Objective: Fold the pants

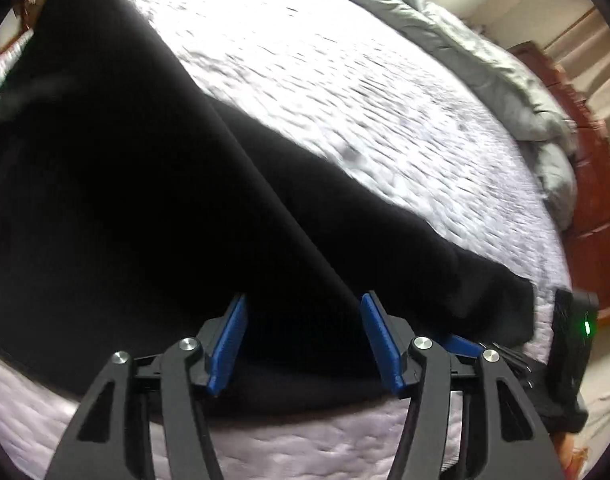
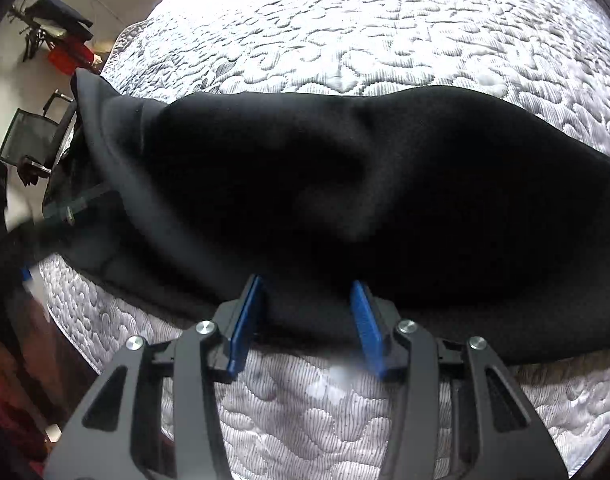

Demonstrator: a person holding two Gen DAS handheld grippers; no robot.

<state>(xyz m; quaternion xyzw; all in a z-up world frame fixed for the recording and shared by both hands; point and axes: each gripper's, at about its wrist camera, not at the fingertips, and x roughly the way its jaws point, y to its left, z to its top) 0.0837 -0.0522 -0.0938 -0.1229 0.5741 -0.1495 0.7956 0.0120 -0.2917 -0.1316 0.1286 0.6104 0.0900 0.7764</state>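
Black pants [image 1: 145, 200] lie lengthwise across a white quilted bed [image 1: 305, 80], folded over, with one leg end toward the right edge. My left gripper [image 1: 304, 300] hovers over the dark cloth with its blue pads wide apart and nothing pinched between them. In the right wrist view the pants [image 2: 345, 184] stretch across the quilt [image 2: 345, 20]. My right gripper [image 2: 307, 282] is open above their near edge, and its pads do not press on the cloth. A black unit with a green light [image 1: 577, 328] shows beside the leg end.
A rumpled grey duvet [image 1: 485, 60] is bunched along the bed's far side, with reddish wooden furniture [image 1: 593, 220] beyond it. Off the bed's left corner stand a mesh chair [image 2: 29, 140] and a red item [image 2: 71, 58]. The mattress edge runs close below both grippers.
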